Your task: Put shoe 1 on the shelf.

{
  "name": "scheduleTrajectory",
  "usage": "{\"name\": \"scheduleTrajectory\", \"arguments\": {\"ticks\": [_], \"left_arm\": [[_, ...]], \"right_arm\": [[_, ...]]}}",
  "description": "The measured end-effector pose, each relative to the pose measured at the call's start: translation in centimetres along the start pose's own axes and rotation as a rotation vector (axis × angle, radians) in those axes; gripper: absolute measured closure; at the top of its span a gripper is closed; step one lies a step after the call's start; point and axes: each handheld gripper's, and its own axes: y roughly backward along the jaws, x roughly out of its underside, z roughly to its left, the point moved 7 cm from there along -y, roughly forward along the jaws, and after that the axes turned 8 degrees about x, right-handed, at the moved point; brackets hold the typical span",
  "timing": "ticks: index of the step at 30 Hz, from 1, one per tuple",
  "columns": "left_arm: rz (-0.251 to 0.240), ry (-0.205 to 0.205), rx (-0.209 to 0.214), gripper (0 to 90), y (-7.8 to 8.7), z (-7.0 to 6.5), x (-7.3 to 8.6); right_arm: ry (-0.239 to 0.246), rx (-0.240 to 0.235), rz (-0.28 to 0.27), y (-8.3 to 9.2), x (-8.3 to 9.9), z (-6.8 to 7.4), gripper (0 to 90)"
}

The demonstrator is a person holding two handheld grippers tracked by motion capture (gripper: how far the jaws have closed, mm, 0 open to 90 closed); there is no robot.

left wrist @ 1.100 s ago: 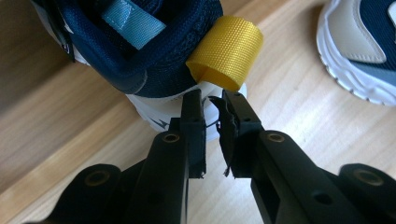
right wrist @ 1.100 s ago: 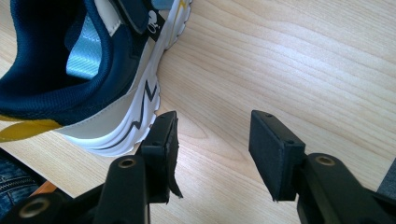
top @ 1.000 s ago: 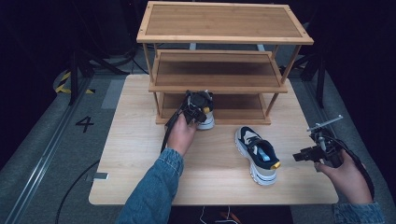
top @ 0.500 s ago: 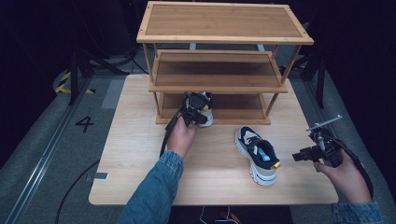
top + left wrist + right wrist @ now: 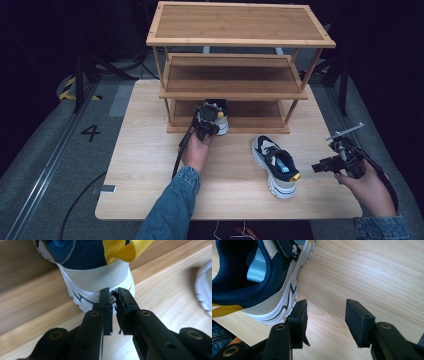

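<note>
A pale wooden table (image 5: 150, 175) is standing on grey flooring in a dark room, with a three-tier wooden shoe rack (image 5: 240, 40) sitting along its far edge. One sneaker (image 5: 218, 118) is resting at the rack's bottom shelf, mostly hidden behind the left gripper (image 5: 206, 121), so its toe is hard to make out. That gripper's jaws are sitting nearly closed just behind the heel (image 5: 96, 282), gripping nothing. A second sneaker (image 5: 276, 165) is lying toward the near right corner. The right gripper (image 5: 327, 165) is hovering by the right edge, jaws spread wide and empty, just beside that shoe's sole (image 5: 284, 307).
</note>
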Motion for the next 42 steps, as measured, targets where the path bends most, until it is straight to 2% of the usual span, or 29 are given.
{"name": "scheduleTrajectory", "arguments": {"ticks": [4,9,15,17,18,19,20,21,23,25,27,30,33,35,37,38,39,40,41,42], "left_arm": [[0.006,0.006,-0.012,81.4,-0.2,0.2,-0.4],[-0.041,0.009,-0.007,78.1,-1.0,0.6,-0.6],[-0.055,0.060,0.009,77.2,-1.2,0.7,-0.8],[-0.041,0.071,0.011,73.8,-1.2,0.6,-0.8],[-0.004,0.052,0.012,71.5,-1.0,0.7,-0.5],[-0.004,0.052,0.012,70.3,-1.0,0.7,-0.5],[0.012,0.071,0.041,68.7,-0.7,0.6,-0.2],[0.012,0.071,0.041,66.0,-0.7,0.6,-0.2],[0.045,0.056,0.066,63.0,0.6,0.2,0.3],[0.041,0.055,0.078,59.1,1.2,-0.1,0.5],[0.035,0.028,0.116,56.6,2.8,-0.9,1.1],[0.021,-0.040,0.123,51.9,4.9,-1.9,1.9],[0.046,-0.096,0.148,46.8,6.9,-2.4,2.8],[0.087,-0.120,0.205,46.4,8.0,-2.8,3.5],[0.129,-0.134,0.241,46.2,9.0,-3.3,4.1],[0.134,-0.140,0.251,46.2,9.5,-3.5,4.3],[0.139,-0.148,0.248,46.2,10.3,-3.4,4.6],[0.154,-0.132,0.243,45.7,10.7,-3.5,4.9],[0.162,-0.145,0.230,44.3,11.1,-3.3,5.1],[0.187,-0.140,0.195,42.8,11.9,-2.9,5.8]], "right_arm": [[-0.001,0.002,0.003,0.0,0.2,-0.1,52.8],[-0.010,0.007,0.002,0.1,0.4,-0.2,52.8],[-0.007,0.008,0.003,0.0,0.4,-0.2,52.8],[-0.006,0.005,0.006,0.0,0.4,-0.1,52.8],[-0.005,0.004,0.007,-0.1,0.3,-0.1,52.8],[-0.005,0.004,0.007,-0.1,0.3,-0.1,52.8],[-0.004,0.004,0.004,0.0,0.3,-0.1,52.8],[-0.004,0.004,0.004,0.0,0.3,-0.1,52.8],[-0.002,0.006,0.000,0.1,0.2,-0.1,52.8],[-0.009,0.004,-0.002,0.2,0.1,0.0,52.7],[0.000,0.007,-0.006,0.3,0.1,0.0,52.8],[0.003,0.009,-0.009,0.4,-0.2,0.1,52.9],[0.010,0.006,-0.005,0.3,-0.5,0.5,53.2],[0.018,0.006,-0.001,0.1,-0.7,0.6,53.5],[0.023,0.005,-0.002,0.1,-0.8,0.8,53.4],[0.019,0.003,-0.008,0.2,-0.9,0.8,53.4],[0.020,0.004,-0.012,0.3,-1.0,0.9,53.5],[0.016,0.005,-0.014,0.4,-1.1,1.0,53.5],[0.023,0.005,-0.017,0.5,-1.1,1.0,53.6],[0.025,0.005,-0.020,0.6,-1.2,1.2,53.8]]}}
